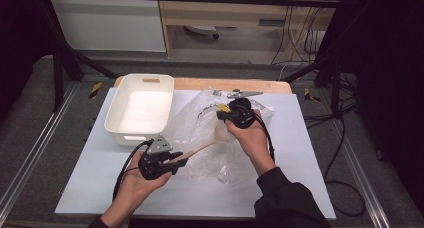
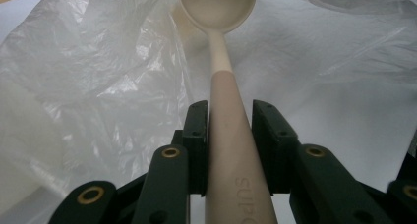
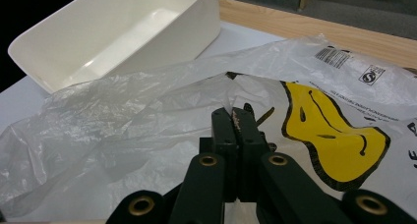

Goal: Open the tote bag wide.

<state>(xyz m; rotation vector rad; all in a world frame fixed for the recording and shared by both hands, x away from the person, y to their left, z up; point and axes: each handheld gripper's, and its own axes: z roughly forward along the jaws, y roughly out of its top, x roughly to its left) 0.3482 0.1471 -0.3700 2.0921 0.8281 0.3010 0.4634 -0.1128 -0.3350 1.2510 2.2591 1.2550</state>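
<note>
L tool clamped on wooden spoon handle; R tool pinching plastic bag mid-worktop, white bin by far-left corner.

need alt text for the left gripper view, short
Two black jaws of the left gripper clamp the handle of a cream-coloured spoon, whose bowl points up and away. Crumpled clear plastic bag lies behind it on a white surface.

Bin left on table; plastic bag right beside it; spoon over bag.
</note>
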